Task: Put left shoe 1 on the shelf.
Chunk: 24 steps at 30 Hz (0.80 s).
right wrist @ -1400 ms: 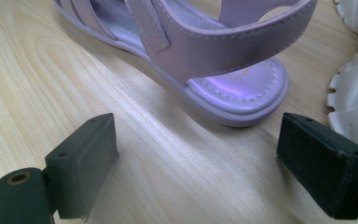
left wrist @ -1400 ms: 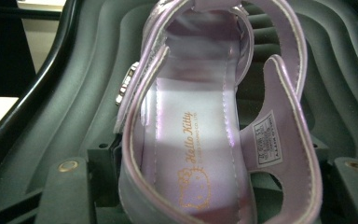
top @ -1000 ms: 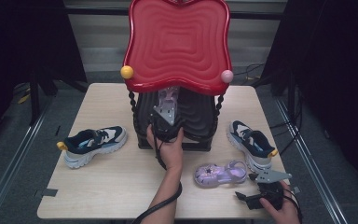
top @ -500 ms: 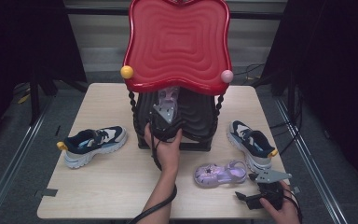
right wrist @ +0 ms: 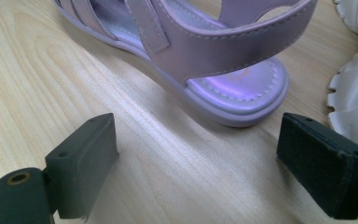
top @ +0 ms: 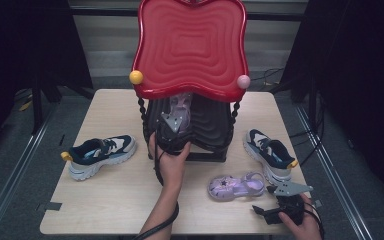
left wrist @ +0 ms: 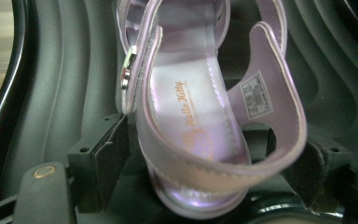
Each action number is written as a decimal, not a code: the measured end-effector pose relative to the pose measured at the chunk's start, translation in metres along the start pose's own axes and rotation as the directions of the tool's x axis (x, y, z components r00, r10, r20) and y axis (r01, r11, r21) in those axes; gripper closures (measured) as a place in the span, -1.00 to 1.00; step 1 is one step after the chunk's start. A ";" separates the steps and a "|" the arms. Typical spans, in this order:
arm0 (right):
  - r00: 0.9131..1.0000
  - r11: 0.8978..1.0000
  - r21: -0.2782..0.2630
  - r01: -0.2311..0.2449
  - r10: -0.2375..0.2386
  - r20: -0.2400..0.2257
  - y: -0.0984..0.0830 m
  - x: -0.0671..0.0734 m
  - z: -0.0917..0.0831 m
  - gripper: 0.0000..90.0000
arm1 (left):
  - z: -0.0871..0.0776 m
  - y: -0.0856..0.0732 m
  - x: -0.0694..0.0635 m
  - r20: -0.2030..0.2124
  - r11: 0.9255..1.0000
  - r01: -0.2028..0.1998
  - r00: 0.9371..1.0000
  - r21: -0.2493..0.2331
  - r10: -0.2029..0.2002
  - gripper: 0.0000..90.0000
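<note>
While the left gripper (top: pixel 172 125) is held up against the black ribbed shelf (top: pixel 210 122) under the red wavy top (top: pixel 190 45), a lilac sandal (left wrist: pixel 200 116) is seen between its jaws in the left gripper view, heel end nearest, lying on the shelf's dark ridged surface. Those jaws have just been opening; they now stand wide to either side of the heel, and pressure on it cannot be made out. A second lilac sandal (top: pixel 236 185) is noted flat on the wooden table (top: pixel 115 200), just in front of the right gripper (top: pixel 285 210). In the right gripper view the jaws are spread wide with nothing gripped, the sandal's heel lying a little beyond them on bare wood. One sneaker (top: pixel 97 152) is noted at the table's left, another (top: pixel 271 152) at its right, just beside the second sandal.
</note>
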State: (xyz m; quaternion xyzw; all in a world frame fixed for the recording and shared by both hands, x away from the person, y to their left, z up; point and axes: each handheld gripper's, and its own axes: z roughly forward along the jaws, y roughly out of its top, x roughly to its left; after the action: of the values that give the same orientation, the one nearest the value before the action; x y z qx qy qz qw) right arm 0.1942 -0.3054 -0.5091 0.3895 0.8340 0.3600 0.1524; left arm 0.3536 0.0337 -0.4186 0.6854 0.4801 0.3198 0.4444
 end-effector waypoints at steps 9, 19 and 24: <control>1.000 1.000 0.000 -0.002 0.002 0.000 0.000 0.000 0.000 -0.75 | -0.009 -0.002 0.005 0.043 0.999 -0.029 0.999 0.035 0.027 -0.53; 1.000 1.000 0.000 0.000 0.000 0.000 0.000 0.000 0.000 -0.75 | -0.022 -0.006 0.011 0.086 0.997 -0.058 0.995 0.052 0.054 -0.53; 1.000 1.000 0.000 0.000 0.000 0.000 0.000 0.000 0.000 -0.75 | -0.028 -0.010 0.017 0.106 0.995 -0.077 0.992 0.067 0.069 -0.53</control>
State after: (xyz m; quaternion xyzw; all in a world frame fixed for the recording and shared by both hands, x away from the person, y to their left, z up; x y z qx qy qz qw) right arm 0.1942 -0.3054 -0.5091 0.3895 0.8339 0.3600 0.1523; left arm 0.3308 0.0594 -0.4166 0.7335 0.4420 0.2825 0.4323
